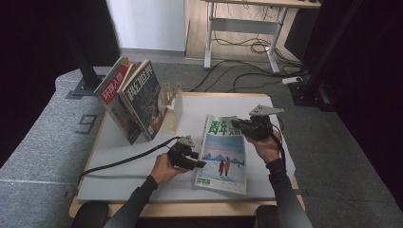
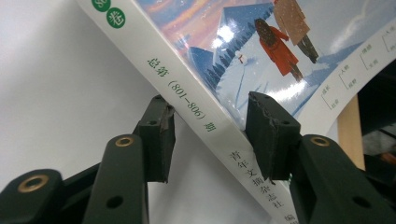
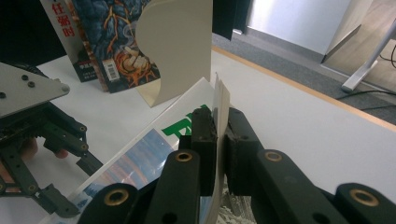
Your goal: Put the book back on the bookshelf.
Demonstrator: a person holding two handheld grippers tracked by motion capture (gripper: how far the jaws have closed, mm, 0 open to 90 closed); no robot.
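Note:
A magazine [image 1: 223,153] with a green title and a snowy cover lies on the white table [image 1: 123,156]; its far end is raised. My right gripper [image 1: 236,124] is shut on the magazine's far edge [image 3: 219,100], a thin sheet clamped between its pads. My left gripper [image 1: 201,164] sits at the magazine's left side. In the left gripper view its jaws [image 2: 210,112] straddle the white spine [image 2: 196,109], which runs slantwise between them. One pad [image 2: 159,135] is under the spine and the other pad [image 2: 268,137] is over the cover; a gap shows beside the spine, so it stands open.
Two books [image 1: 129,97] lean on a beige bookend [image 1: 172,108] at the table's back left; the bookend [image 3: 180,46] and one book [image 3: 100,42] are close ahead in the right gripper view. The table's wooden front edge [image 1: 190,209] is near. A desk and cables stand beyond.

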